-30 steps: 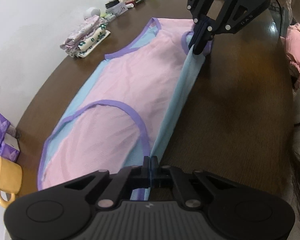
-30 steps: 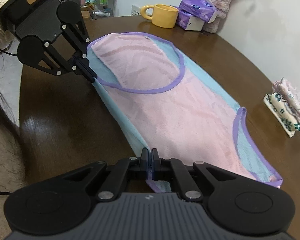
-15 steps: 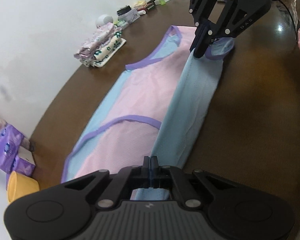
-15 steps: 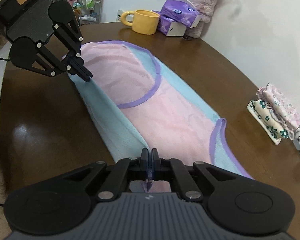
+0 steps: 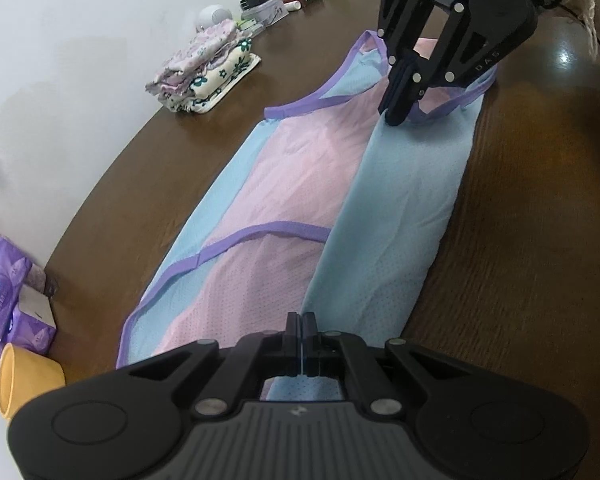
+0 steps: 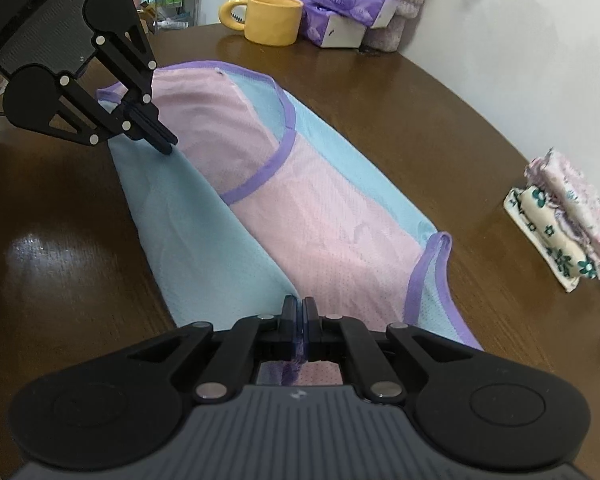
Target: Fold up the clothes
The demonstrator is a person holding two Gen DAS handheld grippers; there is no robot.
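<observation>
Left wrist view: the left gripper (image 5: 301,322), at the bottom of the frame, has its jaws pressed together on the near edge of a pink and light-blue mesh garment with purple trim (image 5: 300,184), which lies lengthwise along a dark brown round wooden table (image 5: 540,240). At the far end of the garment the right gripper (image 5: 396,118) pinches the purple-trimmed edge, jaws closed on the fabric. Between the two grippers a light-blue strip of the garment is turned over onto the pink panel, its edge running straight from one gripper to the other.

Right wrist view: the right gripper (image 6: 301,308), jaws closed, holds purple and pink fabric that shows between and behind its fingers. The left gripper (image 6: 168,148), upper left, clamps the far end of the same light-blue fold of the garment (image 6: 320,208). The rest of the garment lies flat on the table (image 6: 60,260).

Beside the wall, well apart from the garment, stand a yellow ceramic mug (image 6: 274,20) and purple tissue packs (image 6: 344,4); a stack of folded floral cloths (image 6: 568,220) lies near the table's other edge.
</observation>
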